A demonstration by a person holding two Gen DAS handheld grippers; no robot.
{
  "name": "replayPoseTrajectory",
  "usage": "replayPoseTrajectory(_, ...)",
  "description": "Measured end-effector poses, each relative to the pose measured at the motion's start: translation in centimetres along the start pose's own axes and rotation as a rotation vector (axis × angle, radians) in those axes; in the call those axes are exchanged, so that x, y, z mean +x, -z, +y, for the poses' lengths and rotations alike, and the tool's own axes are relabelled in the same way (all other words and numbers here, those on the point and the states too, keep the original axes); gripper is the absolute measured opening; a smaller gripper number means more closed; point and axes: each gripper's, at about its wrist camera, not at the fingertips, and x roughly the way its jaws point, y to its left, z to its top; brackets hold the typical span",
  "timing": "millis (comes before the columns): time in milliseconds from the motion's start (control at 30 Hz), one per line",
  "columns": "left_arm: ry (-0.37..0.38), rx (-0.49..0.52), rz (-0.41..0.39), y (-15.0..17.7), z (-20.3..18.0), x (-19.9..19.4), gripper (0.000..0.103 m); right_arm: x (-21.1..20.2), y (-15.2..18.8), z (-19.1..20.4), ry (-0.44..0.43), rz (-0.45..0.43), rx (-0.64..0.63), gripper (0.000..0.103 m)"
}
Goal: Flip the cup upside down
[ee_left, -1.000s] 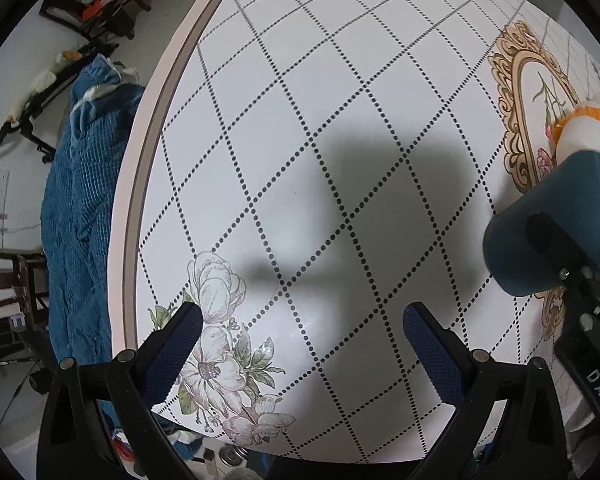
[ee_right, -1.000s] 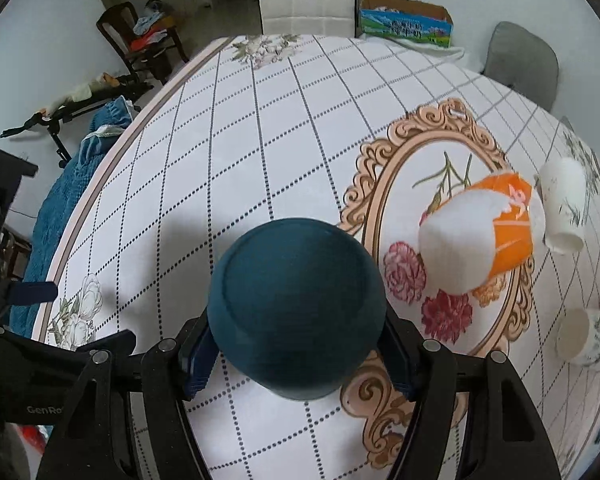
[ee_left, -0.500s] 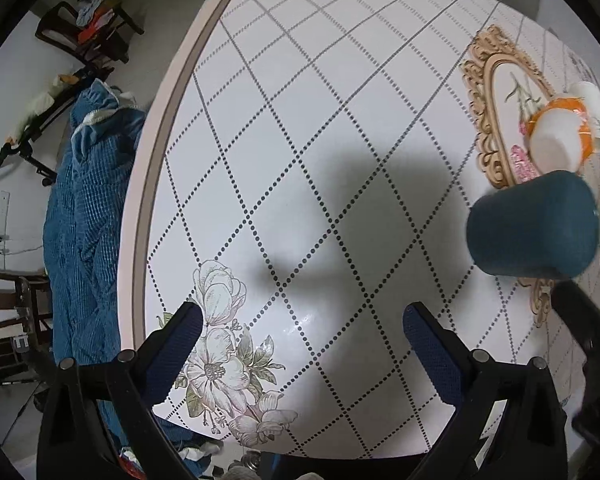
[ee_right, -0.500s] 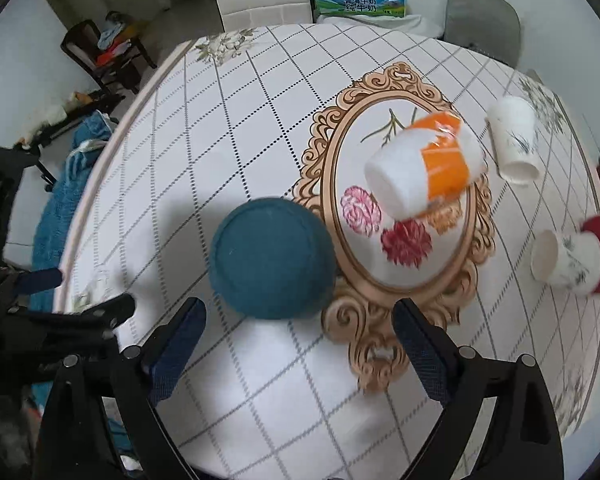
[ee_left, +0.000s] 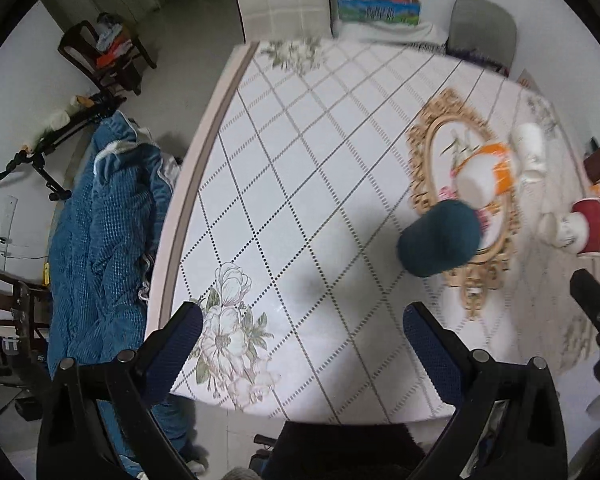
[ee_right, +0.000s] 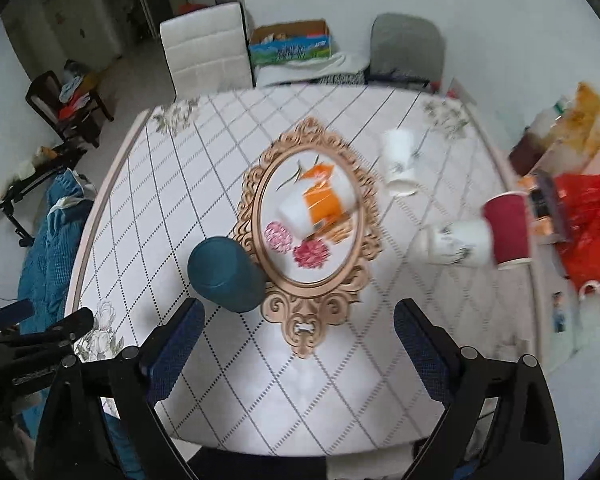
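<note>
A dark teal cup (ee_right: 224, 274) stands upside down on the table, just left of the gold oval frame print; it also shows in the left wrist view (ee_left: 440, 244). My right gripper (ee_right: 296, 340) is open and empty, raised above the table's near edge, apart from the cup. My left gripper (ee_left: 300, 344) is open and empty, high over the table's front left corner. The right gripper's arm (ee_left: 596, 316) shows at the right edge of the left wrist view.
An orange and white cup (ee_right: 316, 204) lies inside the oval print. A white cup (ee_right: 398, 160), another white cup (ee_right: 456, 242) and a red cup (ee_right: 508, 228) sit to the right. Bags and a mug crowd the far right edge. Chairs stand behind the table; blue cloth (ee_left: 96, 232) hangs at left.
My right gripper opened, let go of the teal cup and pulled up and back. The cup now stands alone, bottom up. My left gripper also rose and drew back.
</note>
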Motion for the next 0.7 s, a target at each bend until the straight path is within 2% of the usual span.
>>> replayPoseTrajectory(167,0.009,-0.007,-0.121,1.6,-0.5,-7.1,0.103,-6.9,1.1,-0.8,0.038,-0.053,-0.034,0.098)
replayPoseTrajectory(333,0.023,-0.004,-0.211,3.8,-1.1,-13.1,0.103,-14.1,2.9,-1.8,0.007,-0.118,-0.048,0.098)
replayPoseTrajectory(433,0.037,-0.003,-0.242,5.1,-1.5,-15.6,0.103,-17.3,3.9,-2.2,-0.002,-0.159,-0.055,0.101)
replayPoseTrajectory(700,0.059,-0.008,-0.299,8.4,-1.7,-20.1,0.103,-24.2,6.6,-2.9,-0.017,-0.236,-0.074,0.101)
